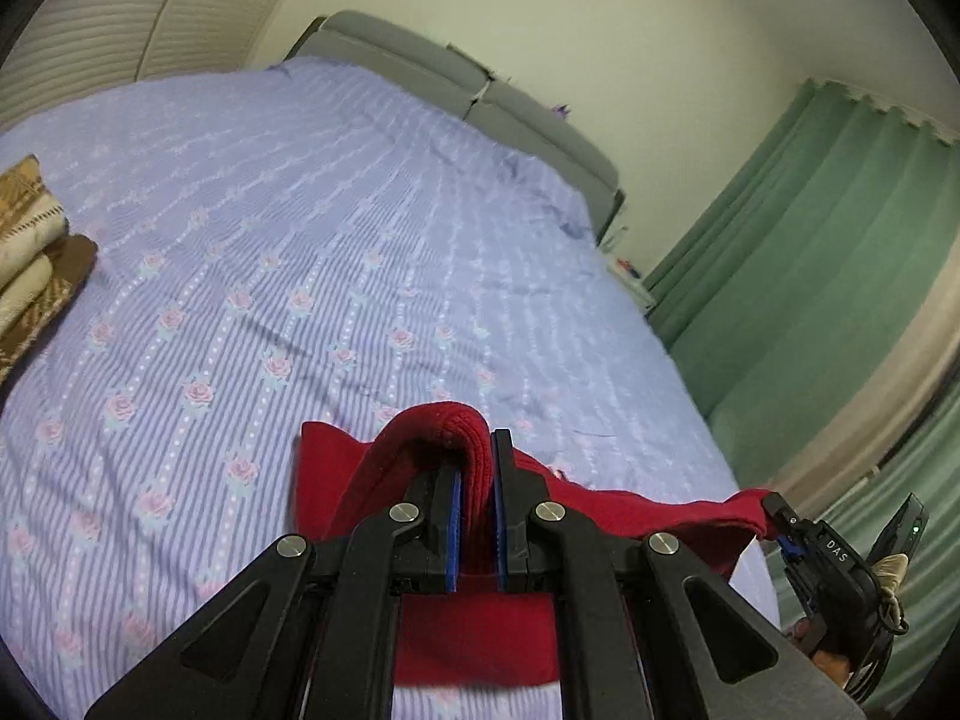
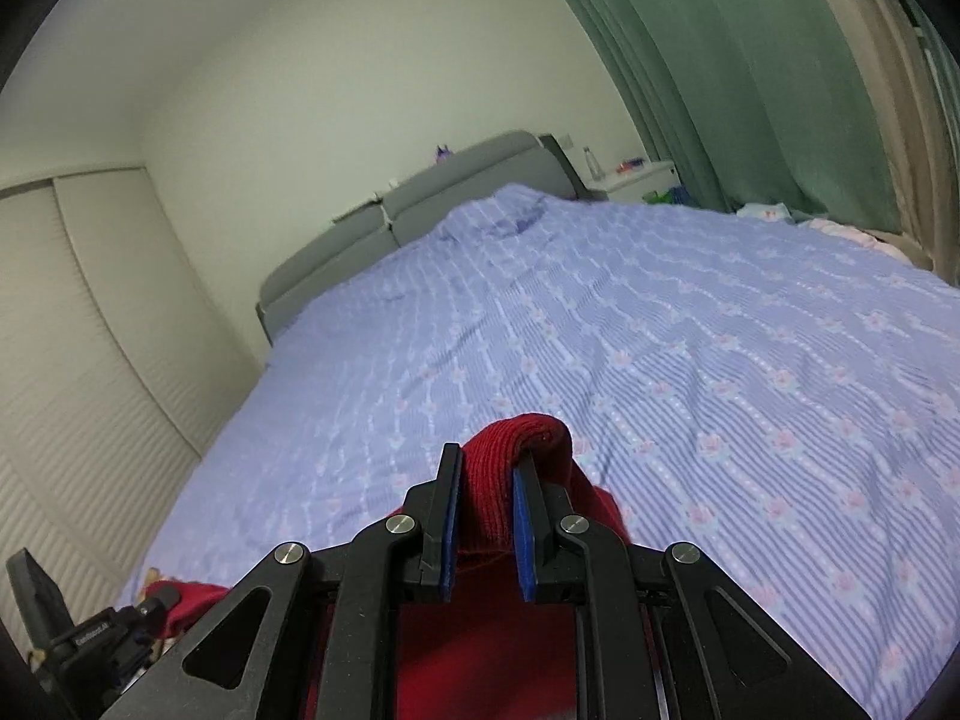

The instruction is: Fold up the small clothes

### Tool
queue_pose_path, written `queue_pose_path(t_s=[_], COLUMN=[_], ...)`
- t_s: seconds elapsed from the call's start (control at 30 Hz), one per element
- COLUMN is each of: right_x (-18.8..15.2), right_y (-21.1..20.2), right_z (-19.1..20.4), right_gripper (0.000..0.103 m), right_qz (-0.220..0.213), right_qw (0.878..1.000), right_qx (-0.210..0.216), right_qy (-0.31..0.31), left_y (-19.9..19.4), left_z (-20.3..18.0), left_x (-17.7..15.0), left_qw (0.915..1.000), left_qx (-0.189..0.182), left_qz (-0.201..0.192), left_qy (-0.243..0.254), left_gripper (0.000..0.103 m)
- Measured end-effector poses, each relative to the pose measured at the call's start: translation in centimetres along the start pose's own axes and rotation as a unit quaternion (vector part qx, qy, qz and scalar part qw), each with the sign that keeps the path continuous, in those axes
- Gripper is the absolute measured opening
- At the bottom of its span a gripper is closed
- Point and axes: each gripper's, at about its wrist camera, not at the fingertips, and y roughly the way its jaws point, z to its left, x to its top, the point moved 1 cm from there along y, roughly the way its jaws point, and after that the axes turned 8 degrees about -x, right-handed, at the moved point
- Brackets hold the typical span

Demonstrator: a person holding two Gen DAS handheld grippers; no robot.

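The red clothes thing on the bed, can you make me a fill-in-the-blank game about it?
1. The knitted garment pinched by both grippers is coloured ____.
2. The left gripper and the right gripper are both ____ on the garment.
3. The bedsheet is printed with little pink ____.
4. The curtain beside the bed is coloured ____.

Missing words: red; shut; roses; green

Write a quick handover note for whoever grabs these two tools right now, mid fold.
Left tool: shut on a bunched ribbed edge of the red garment.
Right tool: shut on another edge of the same garment.
The garment is stretched between them, lifted over the near end of the bed.
Done: both grips made.
Left: make the folds and lay it flat. A folded brown blanket lies far left.
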Motion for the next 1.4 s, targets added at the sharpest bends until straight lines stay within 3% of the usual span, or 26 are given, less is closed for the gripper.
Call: queue_pose_path(t_s=[0.37,0.73,0.8,0.83,0.87,0.9,0.97,1.0,1.07,1.17,1.23,1.3,1.4], right_x=[-1.4,-3.1,-3.0,-2.9,-2.8,-2.7,-2.4,-2.2,-1.9,-1.3,-1.1,-1.1,-1.8], right_y=[10.2,13.6,13.4,13.2,12.9,12.2,11.1,10.3,8.2,6.9,6.9,7.9,10.6], right_z=[-0.2,-0.7,-0.5,-0.4,-0.2,0.1,0.6,0.8,1.3,1.2,0.7,0.3,0.1], right_gripper=[0.016,0.016,0.02,0.021,0.026,0.036,0.053,0.06,0.061,0.063,0.063,0.063,0.063], right_qz=[0.086,0.12,0.12,0.123,0.124,0.123,0.109,0.098,0.069,0.059,0.063,0.076,0.121], right_qw=[0.996,0.991,0.991,0.991,0.991,0.991,0.991,0.991,0.99,0.985,0.981,0.974,0.961], right_qx=[-0.037,-0.059,-0.052,-0.052,-0.049,-0.042,-0.039,-0.043,-0.043,-0.062,-0.073,-0.096,-0.091], right_qy=[-0.01,-0.011,-0.017,-0.024,-0.031,-0.041,-0.062,-0.078,-0.114,-0.149,-0.165,-0.193,-0.231], left_y=[7.1,9.4,9.1,8.9,8.4,8.0,6.6,5.9,4.8,4.3,5.1,6.6,8.6], left_z=[5.1,7.2,7.0,6.7,6.2,5.9,4.8,4.2,3.5,3.6,3.8,3.6,4.0], left_x=[-0.4,-0.9,-0.7,-0.5,-0.3,-0.1,0.2,0.4,0.8,1.0,0.8,0.1,0.0], left_qw=[0.9968,0.9937,0.9935,0.9933,0.9934,0.9935,0.9948,0.9952,0.994,0.9871,0.9784,0.9667,0.964], left_qx=[0.047,0.042,0.035,0.03,0.019,0.013,-0.006,0.004,0.017,0.046,0.071,0.07,0.048], left_qz=[0.051,0.087,0.097,0.103,0.108,0.11,0.102,0.095,0.084,0.085,0.104,0.14,0.176], left_qy=[-0.039,-0.057,-0.048,-0.042,-0.033,-0.025,0.001,0.025,0.069,0.127,0.164,0.202,0.194], left_gripper=[0.011,0.015,0.02,0.024,0.038,0.061,0.077,0.08,0.081,0.081,0.081,0.081,0.081])
